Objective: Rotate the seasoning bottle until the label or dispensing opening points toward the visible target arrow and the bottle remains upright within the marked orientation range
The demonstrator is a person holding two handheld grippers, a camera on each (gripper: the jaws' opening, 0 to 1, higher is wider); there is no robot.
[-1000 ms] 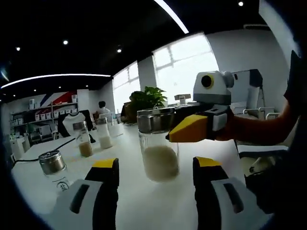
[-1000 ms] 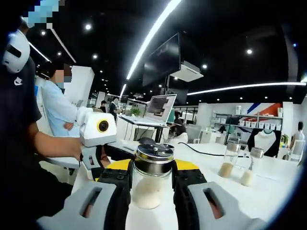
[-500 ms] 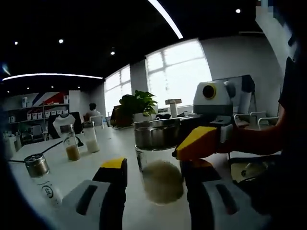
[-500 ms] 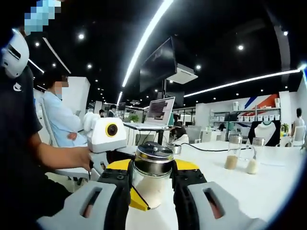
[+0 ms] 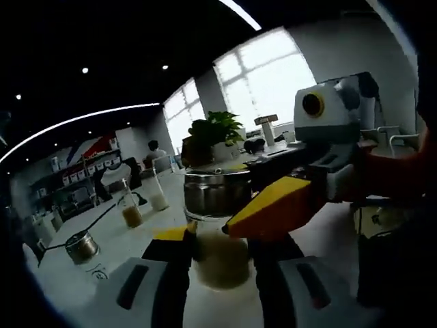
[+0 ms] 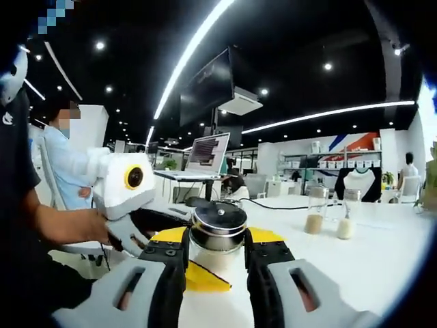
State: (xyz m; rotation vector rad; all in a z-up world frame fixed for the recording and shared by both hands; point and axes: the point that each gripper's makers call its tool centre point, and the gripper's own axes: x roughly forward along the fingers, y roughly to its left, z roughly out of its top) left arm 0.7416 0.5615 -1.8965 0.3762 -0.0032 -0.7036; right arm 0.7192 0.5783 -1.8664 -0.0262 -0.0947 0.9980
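The seasoning bottle [image 5: 217, 262] is clear glass with pale powder and a metal cap [image 5: 214, 193], standing upright on the white table [image 5: 326, 231]. My left gripper [image 5: 222, 240] is shut on its glass body, one finger pressed to each side. The right gripper's yellow finger [image 5: 273, 205] comes in from the right and lies against the cap. In the right gripper view my right gripper [image 6: 216, 240] is shut on the bottle's cap [image 6: 218, 224]. Below it, the left gripper's yellow finger [image 6: 196, 279] sits against the glass. I see no label or arrow.
A small metal-capped bottle [image 5: 83, 247] stands at the left, with two taller bottles [image 5: 130, 212] behind it and a potted plant [image 5: 213, 134] further back. In the right gripper view two bottles [image 6: 314, 219] stand on the table [image 6: 369, 266]; a laptop [image 6: 209, 153] and a seated person [image 6: 65, 164] are behind.
My left gripper has moved in to the bottle and its jaws have gone from wide apart to shut on the glass body. The right gripper has stayed shut on the cap.
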